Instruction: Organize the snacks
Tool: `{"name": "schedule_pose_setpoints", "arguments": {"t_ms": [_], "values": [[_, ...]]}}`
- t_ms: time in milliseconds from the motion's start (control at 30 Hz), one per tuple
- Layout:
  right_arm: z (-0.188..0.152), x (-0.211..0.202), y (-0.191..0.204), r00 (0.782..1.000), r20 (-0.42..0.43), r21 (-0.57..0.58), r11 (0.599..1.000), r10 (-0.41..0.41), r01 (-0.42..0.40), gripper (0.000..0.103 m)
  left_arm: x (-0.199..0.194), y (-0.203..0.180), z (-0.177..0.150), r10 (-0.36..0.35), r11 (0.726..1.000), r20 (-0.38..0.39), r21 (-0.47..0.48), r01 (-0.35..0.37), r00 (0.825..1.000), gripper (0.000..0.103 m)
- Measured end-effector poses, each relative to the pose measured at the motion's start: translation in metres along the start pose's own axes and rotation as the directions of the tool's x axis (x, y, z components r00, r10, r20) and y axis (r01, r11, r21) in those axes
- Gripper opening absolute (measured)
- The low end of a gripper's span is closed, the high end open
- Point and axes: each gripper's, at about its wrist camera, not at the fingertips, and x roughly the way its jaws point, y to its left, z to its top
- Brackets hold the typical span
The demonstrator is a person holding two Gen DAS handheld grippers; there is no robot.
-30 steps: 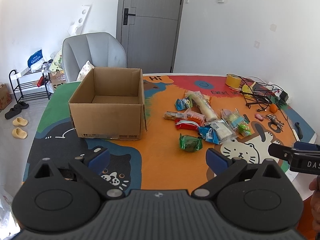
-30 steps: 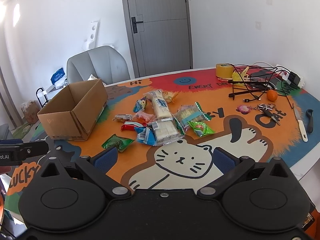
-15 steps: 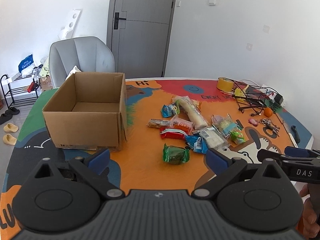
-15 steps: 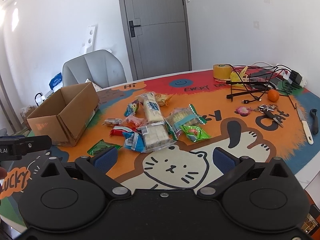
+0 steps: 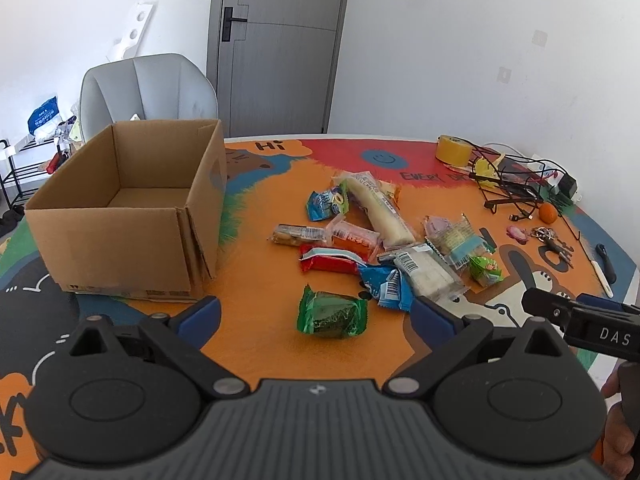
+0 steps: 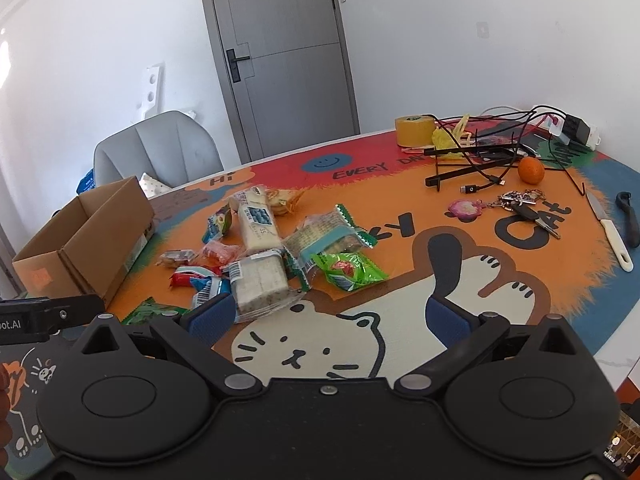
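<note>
An empty open cardboard box [image 5: 124, 208] [image 6: 88, 240] stands on the left of the colourful table mat. A heap of wrapped snacks lies to its right: a long white pack [image 5: 378, 210], a red bar [image 5: 330, 260], a blue packet [image 5: 386, 286], a clear pack of white bars [image 6: 260, 280] and a bright green packet [image 6: 350, 270]. A dark green snack packet [image 5: 332, 312] lies alone, nearest the left gripper [image 5: 316, 314], which hovers open just short of it. The right gripper [image 6: 326, 316] is open above the white cat drawing, holding nothing.
Cables and a black wire stand [image 6: 480, 152], a tape roll [image 6: 414, 130], an orange [image 6: 531, 170], keys [image 6: 524, 204] and a knife [image 6: 608, 232] crowd the table's right side. A grey chair [image 5: 148, 88] stands behind the box. The table edge runs near right.
Both grippers have moved forward toward the snack heap; the box and packets look larger and nearer. Nothing on the table has shifted, and both grippers have stayed open.
</note>
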Motion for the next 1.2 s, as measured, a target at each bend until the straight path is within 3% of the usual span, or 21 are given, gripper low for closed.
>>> {"name": "schedule_pose_setpoints", "arguments": {"t_ms": [533,967,1067,1200], "values": [[0.006,0.045,-0.018,0.999,-0.032,0.008,0.999,-0.035,0.035,0.103,0.054,-0.002,-0.001,0.059,0.998,-0.090,-0.009,-0.060,0.994,0.097],[0.014,0.074,-0.022,0.998,-0.064,0.009,1.000,0.000,0.001,0.088,0.079,-0.007,-0.001,0.042,0.998,-0.144,-0.031,-0.047,0.989,0.062],[0.016,0.079,-0.023,0.998,-0.066,0.003,1.000,-0.001,0.001,0.087,0.081,-0.010,0.000,0.046,0.999,-0.136,-0.021,-0.049,0.990,0.049],[0.019,0.087,-0.026,0.996,-0.086,0.022,1.000,0.008,-0.006,0.082,0.082,-0.012,0.001,0.031,0.999,-0.128,-0.012,-0.033,0.991,0.044]]}}
